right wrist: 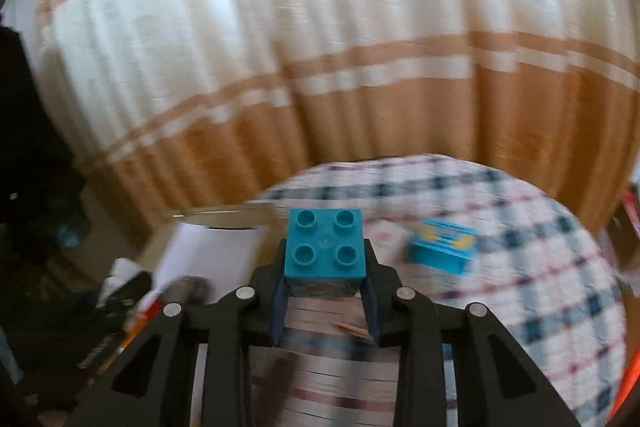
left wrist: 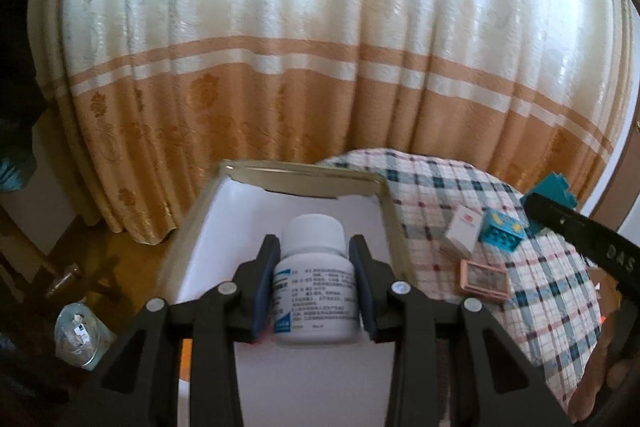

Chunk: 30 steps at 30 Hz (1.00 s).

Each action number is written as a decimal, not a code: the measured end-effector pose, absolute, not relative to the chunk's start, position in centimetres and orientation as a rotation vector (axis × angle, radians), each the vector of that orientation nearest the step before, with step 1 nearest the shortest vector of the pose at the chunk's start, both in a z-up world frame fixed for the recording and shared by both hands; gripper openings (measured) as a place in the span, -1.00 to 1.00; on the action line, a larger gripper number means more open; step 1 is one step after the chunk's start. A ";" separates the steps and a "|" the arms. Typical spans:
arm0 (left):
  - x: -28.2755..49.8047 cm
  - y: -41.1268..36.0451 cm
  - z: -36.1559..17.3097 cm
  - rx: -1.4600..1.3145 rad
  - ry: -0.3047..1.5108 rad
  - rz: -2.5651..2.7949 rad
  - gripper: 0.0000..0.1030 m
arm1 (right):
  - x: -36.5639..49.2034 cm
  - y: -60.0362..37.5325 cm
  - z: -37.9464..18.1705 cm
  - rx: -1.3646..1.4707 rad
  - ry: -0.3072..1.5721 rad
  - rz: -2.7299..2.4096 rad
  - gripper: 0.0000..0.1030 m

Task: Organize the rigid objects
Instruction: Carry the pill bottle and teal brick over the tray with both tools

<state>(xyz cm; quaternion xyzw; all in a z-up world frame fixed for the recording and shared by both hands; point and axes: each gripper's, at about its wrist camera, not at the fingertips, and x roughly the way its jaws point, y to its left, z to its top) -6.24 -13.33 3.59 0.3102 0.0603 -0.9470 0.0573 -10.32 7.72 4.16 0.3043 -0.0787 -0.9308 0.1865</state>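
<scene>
Left fingers (left wrist: pixel 314 277) clamped on white bottle (left wrist: pixel 314 283) over box (left wrist: pixel 208 227); right fingers (right wrist: pixel 325 277) clamp teal brick (right wrist: pixel 325 251).

The right gripper (right wrist: pixel 325 281) is clamped on a teal four-stud toy brick (right wrist: pixel 325 253), studs facing up, with a black finger pressed against each side. Behind the brick lies a round table under a checked cloth (right wrist: pixel 540 267); to the brick's right, apart from it, a second teal block with yellow markings (right wrist: pixel 442 245) rests on the cloth, and to the brick's left sits a white-lined box (right wrist: pixel 212 251). Beyond the brick hangs a blurred cream and orange striped curtain (right wrist: pixel 320 47).
</scene>
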 end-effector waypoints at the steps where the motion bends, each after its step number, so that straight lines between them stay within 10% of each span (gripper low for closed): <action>1: -6.3 -13.8 3.6 0.937 0.192 -2.862 -0.30 | -10.2 6.9 4.3 0.841 -0.220 -2.597 -0.34; 30: -13.9 -17.8 1.6 1.132 0.129 -2.618 -0.30 | -16.8 -4.9 -0.5 1.096 -0.129 -2.356 -0.33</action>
